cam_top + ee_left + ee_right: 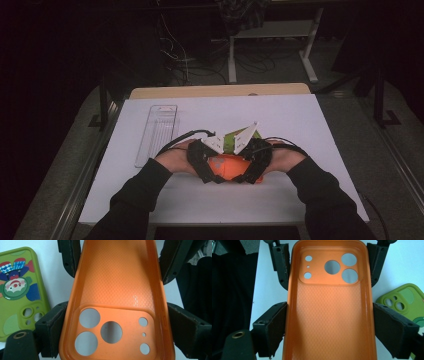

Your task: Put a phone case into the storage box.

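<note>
An orange phone case (227, 167) lies open side up between my two grippers at the middle of the white table (300, 115). My left gripper (202, 162) is shut on its camera-hole end (111, 332), a jaw pressing each long edge. My right gripper (257, 160) is shut on the opposite end (329, 325) in the same way. In each gripper view the other gripper's black jaws clasp the far end of the case. A green phone case (231, 142) lies just behind them, printed with a clown picture (15, 285), its camera holes (398, 303) visible.
A clear plastic tray (157, 135) lies lengthwise on the left part of the table. The wooden table edge (220, 91) runs along the back. Cables and desk legs (232, 60) stand on the floor beyond. Black sleeves (135, 195) cover both forearms.
</note>
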`<state>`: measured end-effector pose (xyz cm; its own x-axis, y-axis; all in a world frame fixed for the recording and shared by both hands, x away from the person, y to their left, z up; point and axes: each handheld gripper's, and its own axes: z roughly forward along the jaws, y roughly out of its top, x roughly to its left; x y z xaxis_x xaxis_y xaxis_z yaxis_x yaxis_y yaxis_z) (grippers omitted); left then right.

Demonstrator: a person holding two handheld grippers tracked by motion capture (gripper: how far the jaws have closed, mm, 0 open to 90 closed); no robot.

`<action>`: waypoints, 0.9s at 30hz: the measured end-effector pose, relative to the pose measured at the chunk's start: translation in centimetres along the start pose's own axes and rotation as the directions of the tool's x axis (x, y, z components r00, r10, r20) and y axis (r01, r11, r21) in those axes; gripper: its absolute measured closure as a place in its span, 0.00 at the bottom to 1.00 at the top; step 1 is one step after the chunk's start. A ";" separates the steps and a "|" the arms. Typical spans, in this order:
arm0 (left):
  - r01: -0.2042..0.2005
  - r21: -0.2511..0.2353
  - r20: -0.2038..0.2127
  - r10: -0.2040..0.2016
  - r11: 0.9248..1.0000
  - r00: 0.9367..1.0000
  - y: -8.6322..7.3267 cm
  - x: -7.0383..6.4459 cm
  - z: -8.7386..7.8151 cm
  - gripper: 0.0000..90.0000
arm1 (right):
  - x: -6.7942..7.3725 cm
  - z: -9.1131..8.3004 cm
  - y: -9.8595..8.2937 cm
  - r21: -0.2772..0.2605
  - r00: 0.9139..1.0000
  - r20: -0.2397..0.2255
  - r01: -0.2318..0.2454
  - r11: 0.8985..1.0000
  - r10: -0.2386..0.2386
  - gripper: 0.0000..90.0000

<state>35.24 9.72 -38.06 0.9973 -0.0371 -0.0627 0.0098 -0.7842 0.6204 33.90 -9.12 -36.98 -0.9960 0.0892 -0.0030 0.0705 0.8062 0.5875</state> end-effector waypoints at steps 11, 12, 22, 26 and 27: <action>0.001 0.006 0.014 -0.001 1.000 1.000 0.0 -0.1 0.2 0.18 | 0.0 0.0 -0.1 0.004 1.000 -0.017 0.004 1.000 -0.004 0.17; 0.001 0.011 0.014 -0.001 1.000 1.000 0.0 -0.1 0.3 0.18 | 0.0 0.1 -0.1 0.009 1.000 -0.013 0.008 1.000 -0.007 0.17; 0.061 0.033 0.021 -0.061 0.998 0.998 -0.7 0.0 0.7 0.18 | -0.4 -0.4 -0.3 -0.024 1.000 0.023 -0.017 1.000 0.017 0.10; 0.093 0.027 0.004 -0.093 0.995 0.996 -1.1 0.1 0.6 0.18 | -0.8 -1.1 -0.8 -0.054 0.998 0.033 -0.057 0.997 0.059 0.08; 0.101 0.023 -0.002 -0.101 0.995 0.995 -1.1 0.1 0.5 0.18 | -0.9 -1.3 -0.9 -0.058 0.997 0.038 -0.071 0.996 0.073 0.08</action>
<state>35.34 10.30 -39.17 0.9914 0.0433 -0.1236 0.1088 -0.7978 0.5930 34.62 -10.65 -36.45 -0.9854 0.1701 0.0092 0.1375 0.7623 0.6324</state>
